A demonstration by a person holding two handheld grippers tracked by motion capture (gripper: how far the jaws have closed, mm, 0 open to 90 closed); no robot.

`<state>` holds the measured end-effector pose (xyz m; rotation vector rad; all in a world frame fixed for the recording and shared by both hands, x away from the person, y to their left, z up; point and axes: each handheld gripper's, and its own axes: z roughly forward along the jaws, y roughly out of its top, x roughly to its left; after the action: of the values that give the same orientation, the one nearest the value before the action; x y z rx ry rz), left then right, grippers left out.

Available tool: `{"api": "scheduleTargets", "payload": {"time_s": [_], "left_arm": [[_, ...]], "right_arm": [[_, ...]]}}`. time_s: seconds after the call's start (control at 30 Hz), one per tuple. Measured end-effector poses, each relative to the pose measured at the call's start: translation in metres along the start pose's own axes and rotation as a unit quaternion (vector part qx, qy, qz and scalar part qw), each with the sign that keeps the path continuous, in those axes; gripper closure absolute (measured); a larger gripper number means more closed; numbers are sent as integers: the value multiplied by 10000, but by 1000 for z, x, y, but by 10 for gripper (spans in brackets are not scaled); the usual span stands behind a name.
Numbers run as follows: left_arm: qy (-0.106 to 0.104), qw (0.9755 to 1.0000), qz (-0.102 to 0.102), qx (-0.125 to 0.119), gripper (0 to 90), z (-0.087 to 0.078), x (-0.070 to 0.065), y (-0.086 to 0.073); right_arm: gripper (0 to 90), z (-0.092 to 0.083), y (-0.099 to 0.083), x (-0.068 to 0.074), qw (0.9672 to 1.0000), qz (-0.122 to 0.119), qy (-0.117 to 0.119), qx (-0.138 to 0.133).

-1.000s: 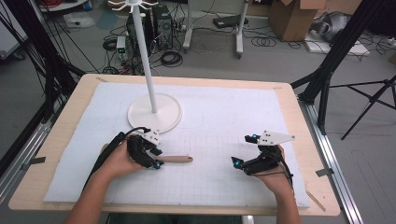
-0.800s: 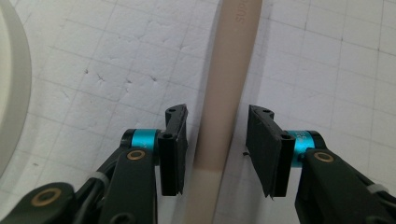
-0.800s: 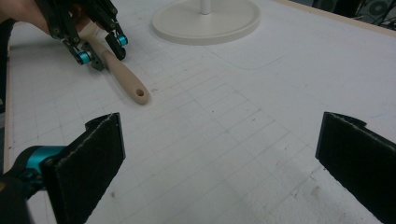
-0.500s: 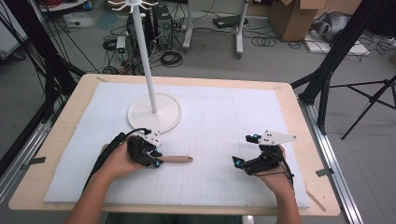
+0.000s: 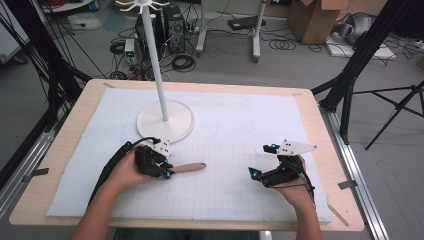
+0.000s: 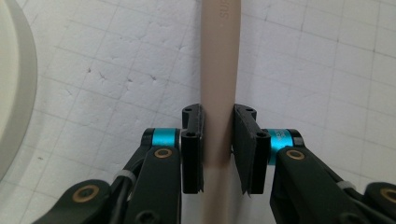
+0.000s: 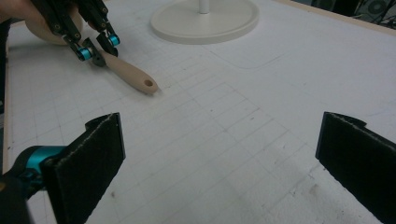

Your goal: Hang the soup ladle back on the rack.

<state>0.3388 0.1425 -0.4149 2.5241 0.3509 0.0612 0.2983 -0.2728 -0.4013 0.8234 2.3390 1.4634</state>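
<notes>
A: Nearest the person, the left gripper (image 5: 161,169) is clamped on the tan wooden handle (image 5: 189,167). Its own view has both jaws pressed flat to the handle's (image 6: 219,93) sides, no gap.

B: Any change over the last second?

A: Hardly any. Handle lies in the same spot on the white mat (image 5: 240,130), pointing right, and both hands sit as they did. I read that as grip made, lift not begun.

B: The other hand?

A: The right gripper (image 5: 260,176) rests low on the mat, well apart from the handle, jaws wide and holding nothing. From its view the handle's (image 7: 133,77) free end shows a hanging hole.

B: Anything to put it in?

A: No bin or tray. Farther back stands a white rack (image 5: 156,65) on a round base (image 5: 166,121), hooks at the top bare. Likely that hole goes on a hook.
</notes>
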Motion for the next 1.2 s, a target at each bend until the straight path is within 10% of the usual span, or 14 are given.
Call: {"api": "scheduleTargets", "payload": {"time_s": [0.37, 0.87, 1.2], "left_arm": [[-9, 9958, -129, -907, 736, -36, 2, -7], [32, 9789, -280, -2026, 736, -91, 3, -20], [111, 9612, -490, -2711, 737, -126, 8, -29]], "right_arm": [[3, 1, 0, 0, 10000, -14, 4, 13], [3, 2, 0, 1, 10000, -22, -12, 66], [4, 2, 0, 0, 10000, -33, -24, 41]]}}
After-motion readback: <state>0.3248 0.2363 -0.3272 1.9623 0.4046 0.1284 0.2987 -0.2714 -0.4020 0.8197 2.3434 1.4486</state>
